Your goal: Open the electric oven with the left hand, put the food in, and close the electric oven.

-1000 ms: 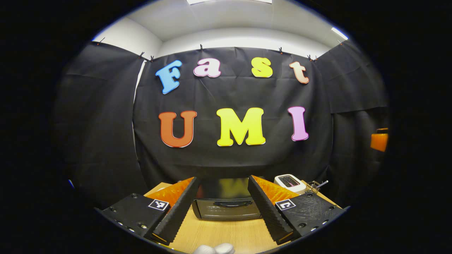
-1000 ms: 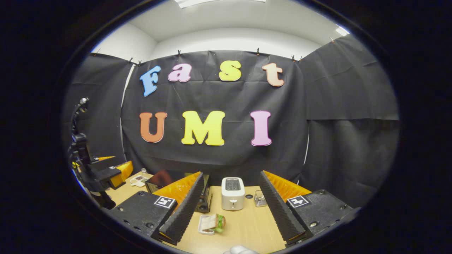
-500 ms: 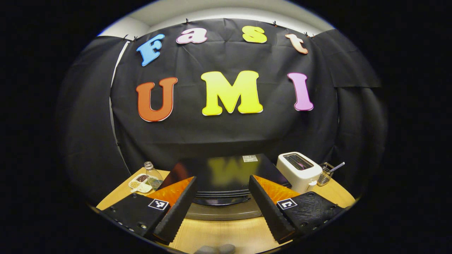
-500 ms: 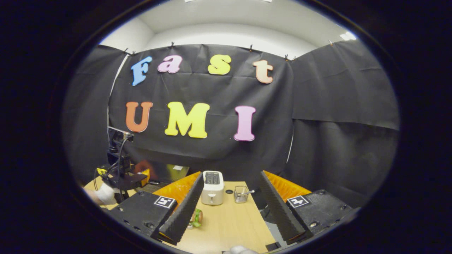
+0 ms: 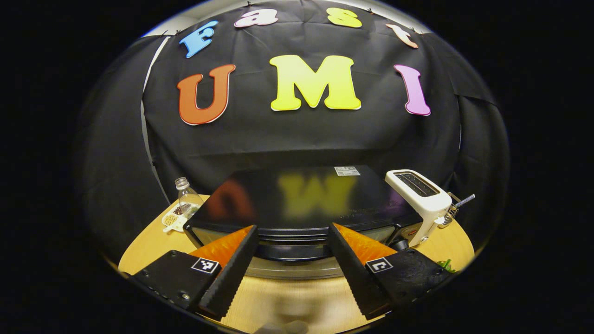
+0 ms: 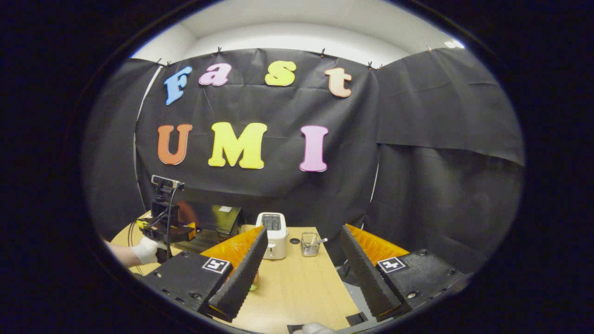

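My left gripper (image 5: 291,271) is wide open and holds nothing. Its two fingers stand on each side of the dark handle (image 5: 292,252) at the top front of the electric oven (image 5: 301,199), but I cannot tell if they touch it. The oven door seems closed. The oven is a black box with a shiny top, and it stands on the wooden table (image 5: 144,241). To its right is a white toaster (image 5: 420,195), very close, and then a small wire basket (image 5: 452,211). To its left stand a small bottle (image 5: 185,197) and a little dish (image 5: 171,219).

My right gripper (image 6: 301,273) is also wide open and empty, above the table edge. The food (image 6: 254,282) is almost hidden behind its left finger. Farther left I see the left gripper (image 6: 167,229) at the oven (image 6: 216,220), held by a gloved hand (image 6: 147,250).
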`<state>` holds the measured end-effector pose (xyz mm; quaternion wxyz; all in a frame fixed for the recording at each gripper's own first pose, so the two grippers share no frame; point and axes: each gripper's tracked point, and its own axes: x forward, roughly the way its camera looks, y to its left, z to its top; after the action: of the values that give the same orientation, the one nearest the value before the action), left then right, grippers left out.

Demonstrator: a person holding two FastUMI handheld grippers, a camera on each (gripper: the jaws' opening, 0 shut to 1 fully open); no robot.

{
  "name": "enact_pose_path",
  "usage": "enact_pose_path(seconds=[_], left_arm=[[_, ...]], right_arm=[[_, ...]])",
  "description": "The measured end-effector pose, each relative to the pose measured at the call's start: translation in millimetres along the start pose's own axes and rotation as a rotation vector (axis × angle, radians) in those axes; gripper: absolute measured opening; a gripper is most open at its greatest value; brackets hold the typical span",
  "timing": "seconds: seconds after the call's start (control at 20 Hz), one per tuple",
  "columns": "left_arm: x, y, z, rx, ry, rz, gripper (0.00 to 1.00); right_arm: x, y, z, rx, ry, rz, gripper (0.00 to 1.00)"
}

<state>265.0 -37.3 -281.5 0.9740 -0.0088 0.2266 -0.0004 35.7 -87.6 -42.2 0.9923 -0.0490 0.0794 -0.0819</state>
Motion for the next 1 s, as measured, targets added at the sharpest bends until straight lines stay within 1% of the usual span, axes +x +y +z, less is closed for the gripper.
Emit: enact_pose_path(seconds=[0.05,0.1,0.15,0.3,0.35,0.5,0.55,0.6,0.65,0.7,0.75,0.8,0.85,0.9,1.0], left_arm=[[-2.5,-0.4,-2.3,0.003,0.005,0.001,0.99],[-2.5,0.1,-2.4,0.008,-0.001,0.001,0.99],[-5.0,0.4,-4.4,0.008,0.002,0.001,0.99],[-18.4,-0.4,-12.1,0.011,0.003,0.001,0.99],[-22.0,-0.2,-15.3,0.011,0.005,0.0,0.99],[-34.9,-1.0,-25.8,0.014,0.017,-0.004,0.99],[-39.9,-1.2,-29.1,0.016,0.021,-0.007,0.99],[-44.7,-1.7,-34.9,0.018,0.027,-0.009,0.99],[-48.8,-2.4,-38.4,0.019,0.03,-0.012,0.99],[-52.7,-2.5,-43.9,0.018,0.037,-0.015,0.99],[-56.8,-2.5,-48.3,0.017,0.042,-0.018,0.99],[-61.8,-3.2,-54.8,0.015,0.049,-0.02,0.99],[-67.0,-3.6,-60.7,0.016,0.056,-0.023,0.99],[-70.9,-3.2,-67.8,0.018,0.064,-0.026,0.99],[-78.6,-4.3,-82.5,0.015,0.084,-0.034,0.99]], right_arm=[[0.7,0.6,0.1,0.005,0.0,0.005,1.0],[0.9,2.0,-1.6,0.006,0.005,0.01,1.0],[0.7,2.5,-2.5,0.003,0.007,0.011,0.91],[0.0,4.8,-7.4,-0.003,0.012,0.02,0.91],[-0.4,5.8,-10.0,-0.004,0.016,0.025,1.0],[-2.6,12.4,-18.8,0.002,0.036,0.047,1.0],[-4.2,13.4,-19.2,0.004,0.036,0.05,0.91],[-6.0,12.7,-18.3,0.005,0.029,0.053,0.91],[-7.5,12.3,-16.6,0.006,0.02,0.051,1.0],[-8.8,10.8,-18.2,0.004,0.017,0.05,0.91],[-10.3,11.3,-19.6,0.004,0.018,0.052,0.91],[-11.6,11.2,-23.0,0.007,0.024,0.054,1.0],[-13.0,11.7,-24.8,0.01,0.03,0.057,1.0],[-12.8,11.7,-28.4,0.015,0.037,0.058,0.91],[-15.5,13.8,-32.3,0.018,0.045,0.067,0.92]])
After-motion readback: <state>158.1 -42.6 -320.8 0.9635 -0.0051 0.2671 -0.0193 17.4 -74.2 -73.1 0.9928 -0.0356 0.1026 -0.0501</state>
